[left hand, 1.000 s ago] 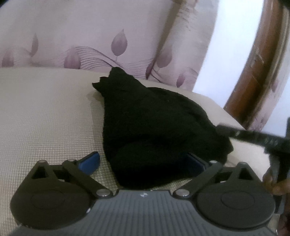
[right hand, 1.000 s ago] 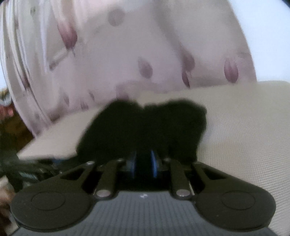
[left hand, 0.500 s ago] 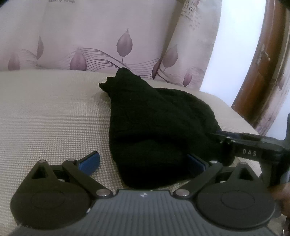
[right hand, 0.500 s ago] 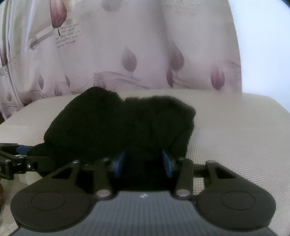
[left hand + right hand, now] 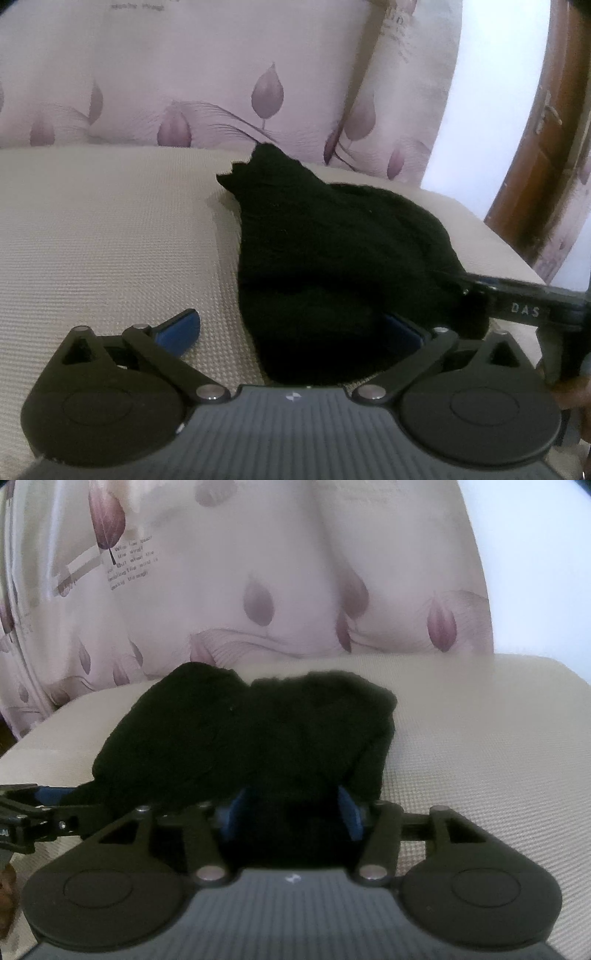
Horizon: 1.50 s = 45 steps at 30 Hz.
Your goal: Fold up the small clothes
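Beige textured cushion surface [image 5: 110, 240] spreads ahead of both grippers. Beyond it hangs a pale pink curtain [image 5: 221, 74] printed with purple leaves. Right of the left gripper: brown wooden door frame [image 5: 532, 166]; bright daylight between.

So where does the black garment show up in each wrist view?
Left wrist: black garment lies centre-right on the beige cushion, its near edge between the open left gripper.
Right wrist: black garment sits centre-left, cloth between the opening right gripper.
Shared landmark: leaf-print curtain behind.
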Each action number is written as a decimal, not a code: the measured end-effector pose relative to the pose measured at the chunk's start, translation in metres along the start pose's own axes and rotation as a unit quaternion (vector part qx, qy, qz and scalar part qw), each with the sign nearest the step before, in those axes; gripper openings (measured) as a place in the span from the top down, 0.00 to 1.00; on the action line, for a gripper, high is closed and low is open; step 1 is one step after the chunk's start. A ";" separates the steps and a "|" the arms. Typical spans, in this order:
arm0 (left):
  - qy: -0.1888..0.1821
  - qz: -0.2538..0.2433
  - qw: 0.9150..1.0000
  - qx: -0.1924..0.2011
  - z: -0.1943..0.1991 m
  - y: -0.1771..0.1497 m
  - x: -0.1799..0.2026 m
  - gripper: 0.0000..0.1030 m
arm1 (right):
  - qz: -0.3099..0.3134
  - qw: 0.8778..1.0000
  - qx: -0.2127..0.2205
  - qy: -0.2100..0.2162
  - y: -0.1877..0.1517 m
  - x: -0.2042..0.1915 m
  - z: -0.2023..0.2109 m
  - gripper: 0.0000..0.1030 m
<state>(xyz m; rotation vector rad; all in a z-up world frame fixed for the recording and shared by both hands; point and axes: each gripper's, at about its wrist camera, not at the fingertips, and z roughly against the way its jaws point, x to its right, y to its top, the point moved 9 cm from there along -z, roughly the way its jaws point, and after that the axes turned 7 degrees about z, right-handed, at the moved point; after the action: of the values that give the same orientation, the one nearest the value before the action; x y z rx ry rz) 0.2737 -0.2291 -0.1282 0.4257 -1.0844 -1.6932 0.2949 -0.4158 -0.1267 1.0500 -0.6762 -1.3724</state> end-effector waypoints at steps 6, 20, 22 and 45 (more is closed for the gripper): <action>0.024 -0.017 0.999 0.013 0.007 0.013 -0.007 0.00 | -0.015 0.999 0.004 0.050 0.002 -0.002 0.005 0.16; -0.112 0.020 0.989 -0.098 -0.047 0.042 -0.021 0.00 | -0.120 0.986 -0.063 0.099 0.013 0.050 -0.012 0.09; -0.143 0.035 0.983 -0.107 -0.058 0.045 -0.020 0.00 | -0.120 0.984 -0.063 0.119 0.017 0.049 -0.020 0.09; -0.168 0.053 0.982 -0.068 0.026 0.071 -0.040 0.62 | -0.138 0.965 -0.014 0.222 0.059 -0.064 -0.004 0.66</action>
<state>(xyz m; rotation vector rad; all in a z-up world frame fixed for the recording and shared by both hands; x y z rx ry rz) 0.3112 -0.1860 -0.0648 -0.0084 -1.1993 -1.7693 0.3170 -0.3592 -0.0638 1.4103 -0.1807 -1.3097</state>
